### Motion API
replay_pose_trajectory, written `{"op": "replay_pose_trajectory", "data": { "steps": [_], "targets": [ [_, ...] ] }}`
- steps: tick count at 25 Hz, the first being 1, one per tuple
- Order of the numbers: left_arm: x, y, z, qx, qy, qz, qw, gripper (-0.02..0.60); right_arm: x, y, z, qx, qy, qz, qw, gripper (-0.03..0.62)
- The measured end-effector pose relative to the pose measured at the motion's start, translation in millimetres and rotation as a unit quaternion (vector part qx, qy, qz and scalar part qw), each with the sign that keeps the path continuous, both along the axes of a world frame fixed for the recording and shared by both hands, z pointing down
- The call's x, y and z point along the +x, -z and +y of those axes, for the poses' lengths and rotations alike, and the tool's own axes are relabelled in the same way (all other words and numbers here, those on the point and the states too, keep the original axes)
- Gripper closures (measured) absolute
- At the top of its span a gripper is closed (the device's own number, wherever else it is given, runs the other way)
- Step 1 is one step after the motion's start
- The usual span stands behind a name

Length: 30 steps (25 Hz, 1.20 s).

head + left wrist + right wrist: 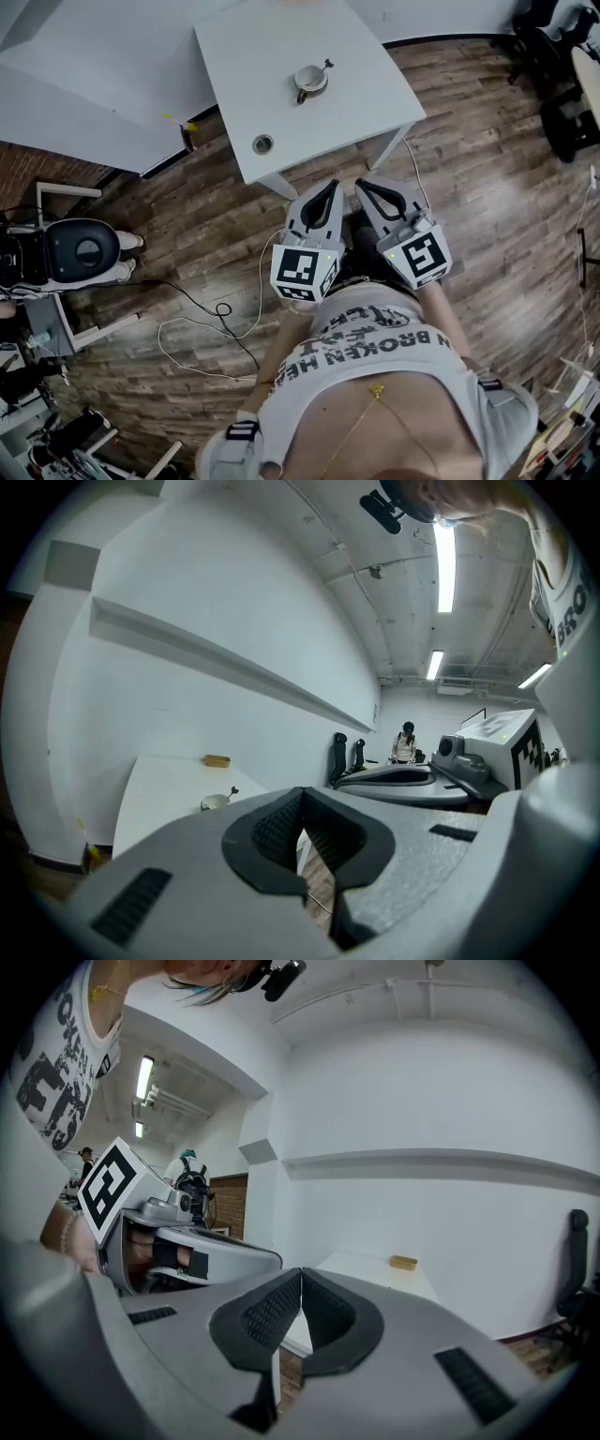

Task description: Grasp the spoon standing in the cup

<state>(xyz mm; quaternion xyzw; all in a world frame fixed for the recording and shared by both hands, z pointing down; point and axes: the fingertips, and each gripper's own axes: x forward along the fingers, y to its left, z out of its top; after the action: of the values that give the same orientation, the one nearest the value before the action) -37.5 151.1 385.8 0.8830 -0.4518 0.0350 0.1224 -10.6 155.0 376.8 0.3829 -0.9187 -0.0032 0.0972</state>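
The left gripper has its fingers pressed together on nothing. The right gripper is the same, tips meeting and empty. Both are close to the person's body, well short of the table. The cup stands at their twelve o'clock, and the spoon leans out toward the cup's two o'clock.

To grasp it well, spread one gripper's fingers before arriving. Come in above the rim and close across the handle without nudging the cup.

The shirt reads "BROKEN" amid cut-off letters.

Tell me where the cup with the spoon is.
Head view, top centre: the cup stands on the white table, beyond a small round object near its front edge.
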Motion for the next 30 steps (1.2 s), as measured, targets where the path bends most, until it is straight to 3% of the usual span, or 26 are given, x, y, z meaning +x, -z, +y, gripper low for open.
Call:
{"op": "replay_pose_trajectory", "data": {
  "steps": [14,21,30],
  "targets": [
    [4.6,0.1,-100.4,-0.002,0.039,-0.020,0.9991,0.585,-4.7,-2.7,-107.3,-0.006,0.055,-0.011,0.998,0.586],
    [5.0,-0.7,-162.3,-0.009,0.079,-0.017,0.9967,0.586,-4.4,2.8,-175.0,-0.004,0.093,-0.011,0.996,0.586],
    [13.7,2.0,-208.0,-0.010,0.128,-0.020,0.9915,0.586,3.6,3.3,-222.1,-0.004,0.144,-0.008,0.989,0.586]
  ]
}}
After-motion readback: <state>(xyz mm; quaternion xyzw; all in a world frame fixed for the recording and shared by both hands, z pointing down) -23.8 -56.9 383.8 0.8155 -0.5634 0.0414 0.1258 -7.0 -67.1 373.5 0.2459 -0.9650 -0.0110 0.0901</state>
